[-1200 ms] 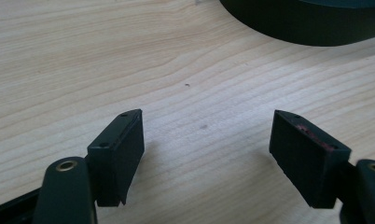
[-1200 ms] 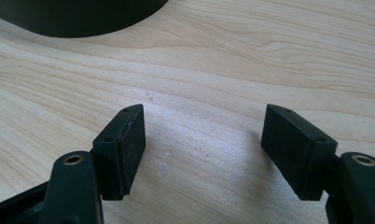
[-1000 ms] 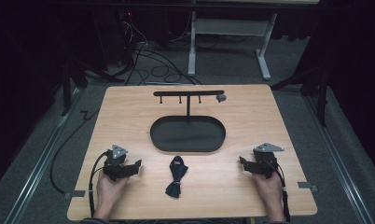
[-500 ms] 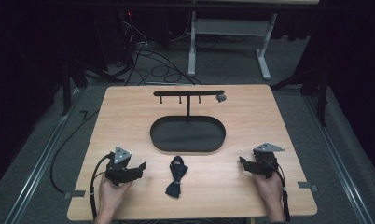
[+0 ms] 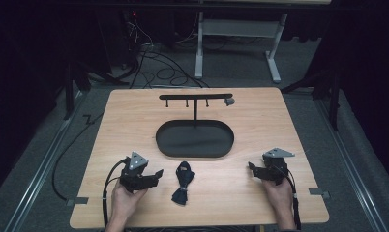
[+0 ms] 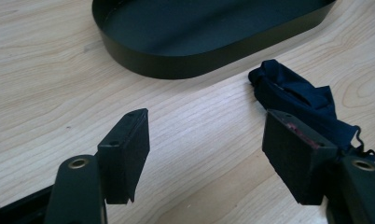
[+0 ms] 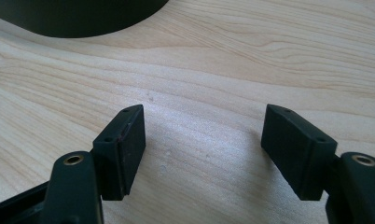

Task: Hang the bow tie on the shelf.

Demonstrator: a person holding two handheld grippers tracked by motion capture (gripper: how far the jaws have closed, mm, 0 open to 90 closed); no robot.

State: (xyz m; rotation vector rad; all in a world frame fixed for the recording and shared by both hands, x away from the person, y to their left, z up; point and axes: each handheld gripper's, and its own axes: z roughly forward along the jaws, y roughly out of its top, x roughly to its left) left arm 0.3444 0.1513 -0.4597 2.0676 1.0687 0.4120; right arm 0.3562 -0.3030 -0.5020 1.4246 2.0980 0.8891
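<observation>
A crumpled dark blue cloth (image 5: 184, 181) lies on the wooden table (image 5: 260, 121) in front of a black oval tray (image 5: 195, 154). My left gripper (image 5: 156, 174) sits just left of the cloth, pointing right toward it. In the left gripper view the cloth (image 6: 297, 95) lies beyond the right jaw, partly hidden by it. The left gripper (image 6: 206, 121) is open; its jaws have just been closing a little, with only bare wood between them. My right gripper (image 5: 250, 166) rests open at the front right. In its own view the right gripper (image 7: 202, 112) holds nothing.
A black T-shaped stand (image 5: 196, 96) with small hooks rises from the tray's far side, with a grey piece (image 5: 229, 101) at its right end. The tray wall (image 6: 176, 65) is close ahead of the left gripper. Cables and a desk frame (image 5: 236, 34) lie beyond the table.
My left gripper has moved right and slightly up, closer to the cloth. The right gripper and the cloth have stayed put.
</observation>
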